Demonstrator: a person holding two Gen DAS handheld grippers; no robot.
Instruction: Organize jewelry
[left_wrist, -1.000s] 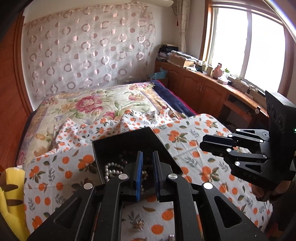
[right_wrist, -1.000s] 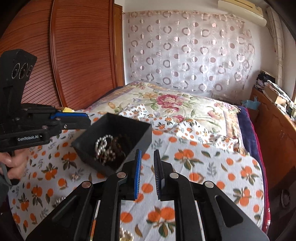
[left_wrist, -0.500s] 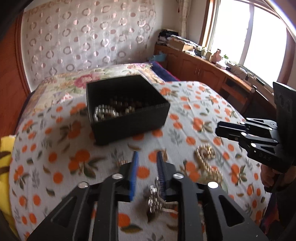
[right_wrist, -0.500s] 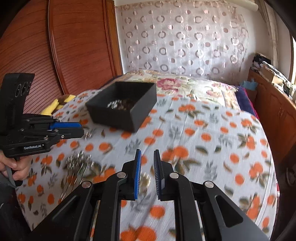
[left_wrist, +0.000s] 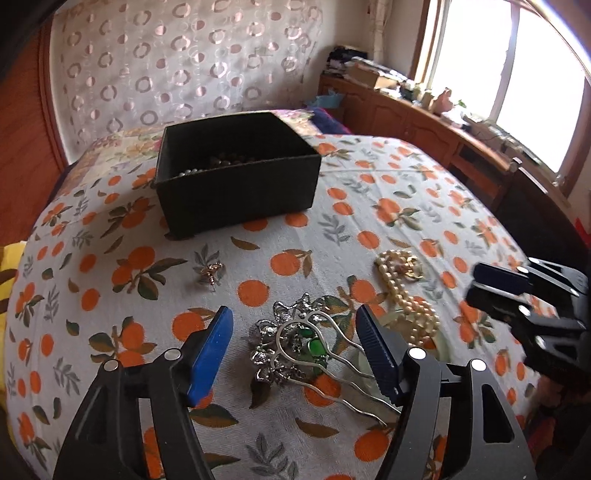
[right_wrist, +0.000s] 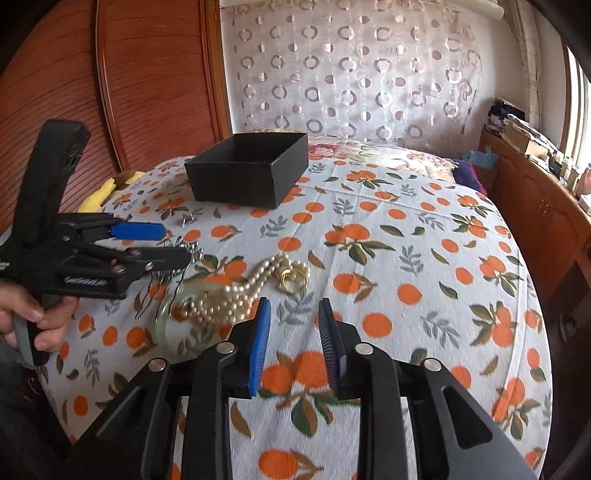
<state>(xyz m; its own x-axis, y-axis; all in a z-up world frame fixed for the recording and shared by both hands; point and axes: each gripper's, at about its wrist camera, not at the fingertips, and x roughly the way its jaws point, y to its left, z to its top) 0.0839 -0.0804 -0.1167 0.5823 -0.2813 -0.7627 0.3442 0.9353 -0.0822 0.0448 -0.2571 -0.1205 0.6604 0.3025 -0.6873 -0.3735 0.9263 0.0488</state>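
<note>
The black box (left_wrist: 236, 184) is sitting on the bedspread (left_wrist: 388, 206), holding beads (left_wrist: 225, 160). The left gripper (left_wrist: 295, 332) is opening around a silver hairpin (left_wrist: 295, 343); the right gripper (right_wrist: 293, 332) is opening, empty, beside a pearl necklace (right_wrist: 236, 291).

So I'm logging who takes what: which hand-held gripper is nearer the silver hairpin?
Left. The left hand-held gripper, jaws opening, straddles the silver hairpin; the right hand-held gripper, also opening, is off beside the pearl necklace.

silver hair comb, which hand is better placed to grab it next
Left. Its tongs are opening with the silver hair comb lying between them on the bedspread; the right tongs sit nearer the pearl necklace.
</note>
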